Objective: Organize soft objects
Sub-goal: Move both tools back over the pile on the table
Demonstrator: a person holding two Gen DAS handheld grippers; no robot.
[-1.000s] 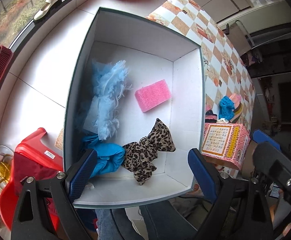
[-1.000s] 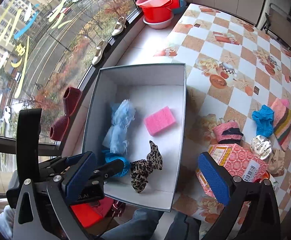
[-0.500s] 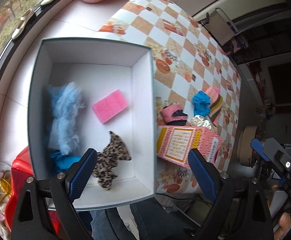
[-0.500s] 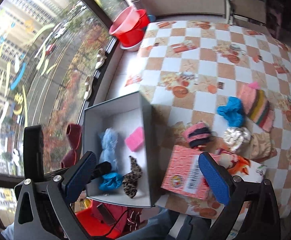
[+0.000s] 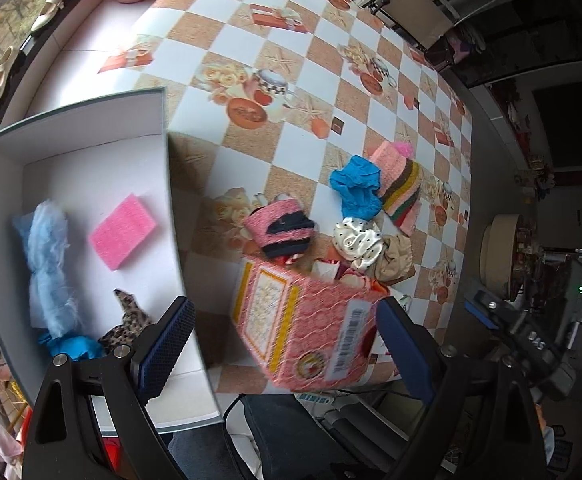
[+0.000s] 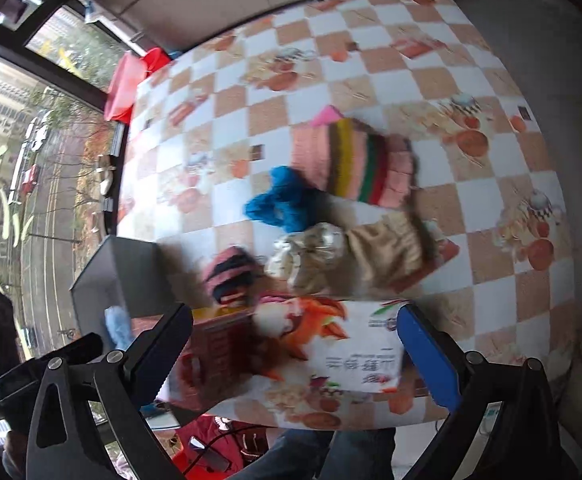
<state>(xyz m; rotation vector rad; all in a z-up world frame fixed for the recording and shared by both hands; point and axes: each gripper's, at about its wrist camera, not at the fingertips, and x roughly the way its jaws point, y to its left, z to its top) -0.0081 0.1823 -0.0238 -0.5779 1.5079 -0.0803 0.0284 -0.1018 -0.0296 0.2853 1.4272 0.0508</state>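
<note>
Two grippers, left (image 5: 283, 344) and right (image 6: 295, 348), jaws apart, empty; pink carton (image 5: 307, 328) with barcode, print unreadable; soft items (image 5: 357, 192) on checkered tablecloth (image 5: 291, 60); others in white box (image 5: 163, 120), window beside.

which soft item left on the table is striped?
The knit hat, banded pink, yellow, brown, green. The blue cloth touching it is plain.

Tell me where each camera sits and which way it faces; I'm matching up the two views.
Left wrist: on the left hand-held gripper, looking down at the white box, pink carton and cloth pile; own open fingers and legs show.
Right wrist: on the right hand-held gripper, facing the striped hat; open fingers show.
Shared: blue cloth, hat, carton.
</note>
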